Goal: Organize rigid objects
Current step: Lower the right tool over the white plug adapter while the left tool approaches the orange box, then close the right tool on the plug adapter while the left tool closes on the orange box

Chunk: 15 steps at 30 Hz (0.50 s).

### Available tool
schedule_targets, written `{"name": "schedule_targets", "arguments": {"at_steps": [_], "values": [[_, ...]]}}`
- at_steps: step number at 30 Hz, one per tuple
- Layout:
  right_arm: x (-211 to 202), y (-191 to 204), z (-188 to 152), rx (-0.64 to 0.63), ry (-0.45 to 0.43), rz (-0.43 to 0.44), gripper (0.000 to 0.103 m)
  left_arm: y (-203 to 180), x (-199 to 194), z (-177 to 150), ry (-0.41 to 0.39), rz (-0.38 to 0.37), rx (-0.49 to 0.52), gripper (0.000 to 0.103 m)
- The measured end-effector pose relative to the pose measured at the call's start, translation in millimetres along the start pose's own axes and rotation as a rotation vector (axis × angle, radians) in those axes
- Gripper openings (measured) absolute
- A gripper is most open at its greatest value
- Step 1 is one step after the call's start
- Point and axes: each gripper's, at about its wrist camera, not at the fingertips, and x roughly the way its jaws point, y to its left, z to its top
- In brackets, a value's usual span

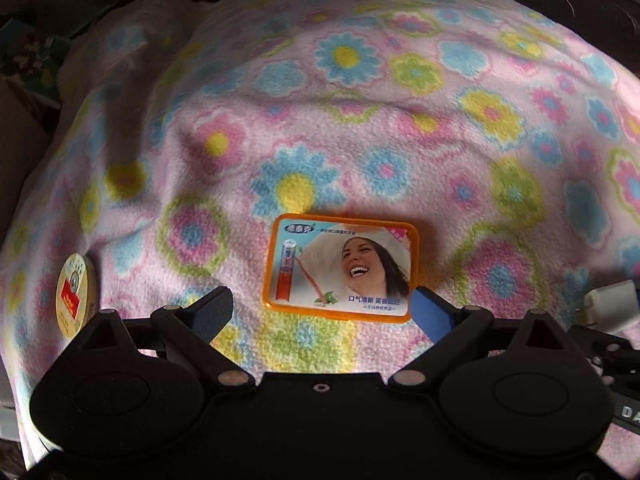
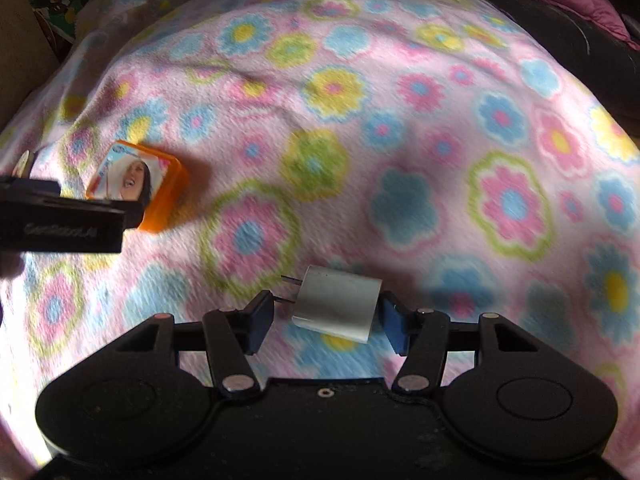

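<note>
1. The right-wrist view is smeared by blur, and the left gripper (image 2: 60, 216) shows there only side-on, covering a corner of the orange box (image 2: 160, 188).
2. In the left-wrist view the white plug (image 1: 610, 306) is cut to a sliver at the right edge.
3. The left gripper (image 1: 324, 308) stands wide apart, empty; the orange box (image 1: 340, 268) lies flat on the flowered blanket (image 1: 360, 120) just ahead, with a round tin (image 1: 76, 294) to its left.
4. The right gripper (image 2: 326, 316) brackets the white plug (image 2: 340, 306); whether its pads press it, I cannot tell.

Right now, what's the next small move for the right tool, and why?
Probably finish closing on the white plastic plug adapter, then lift. It lies on the flowered fleece blanket between the right tool's blue pads, with a gap at the left pad.
</note>
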Motion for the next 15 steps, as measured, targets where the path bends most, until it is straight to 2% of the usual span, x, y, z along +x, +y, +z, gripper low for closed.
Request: {"name": "schedule_targets", "arguments": {"at_steps": [4,7,15], "values": [[-9,-10,-12,0.011,0.009,-0.039,0.057,-11,15,7,0.030,0.006,0.032,0.094],[-12,-15,-15,0.040,0.008,-0.027,0.057,-12,23,9,0.054,0.000,0.026,0.094],[-7,-18,3,0.062,-0.011,-0.025,0.057,-8,36,19,0.080,-0.034,0.028,0.097]]}}
